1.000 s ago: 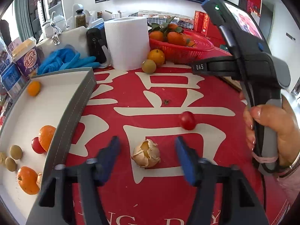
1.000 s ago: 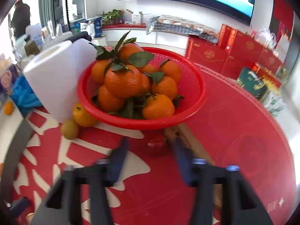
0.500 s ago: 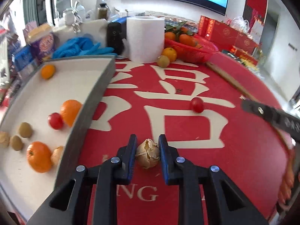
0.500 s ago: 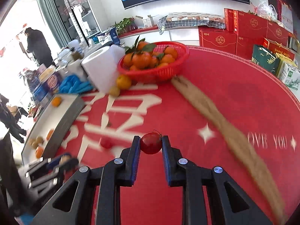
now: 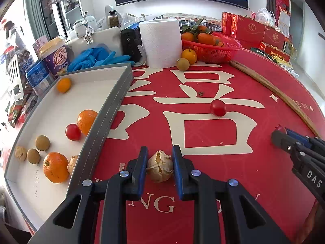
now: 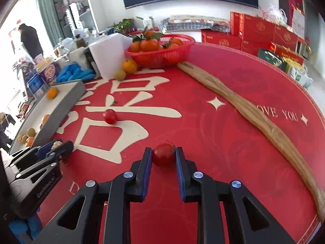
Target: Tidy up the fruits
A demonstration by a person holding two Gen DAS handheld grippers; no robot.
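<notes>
The left tongs (image 5: pixel 159 165), wide open a second earlier, had closed on the cracked longan (image 5: pixel 160 168) near the counter's front edge, just beside the grey tray (image 5: pixel 105 118). The right tongs (image 6: pixel 163 157) were clamped on a cherry tomato (image 6: pixel 163 154), carried away from the red basket (image 6: pixel 162 56). Both fruits looked ready for the tray (one tomato (image 5: pixel 218 107) remained mid-counter). The surface was a red printed cloth (image 6: pixel 233 126); gift boxes (image 6: pixel 258 30) lined the room behind.

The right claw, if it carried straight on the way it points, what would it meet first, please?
Probably the red tablecloth just beyond the tomato that the right claw holds; nothing else looks close ahead.
</notes>
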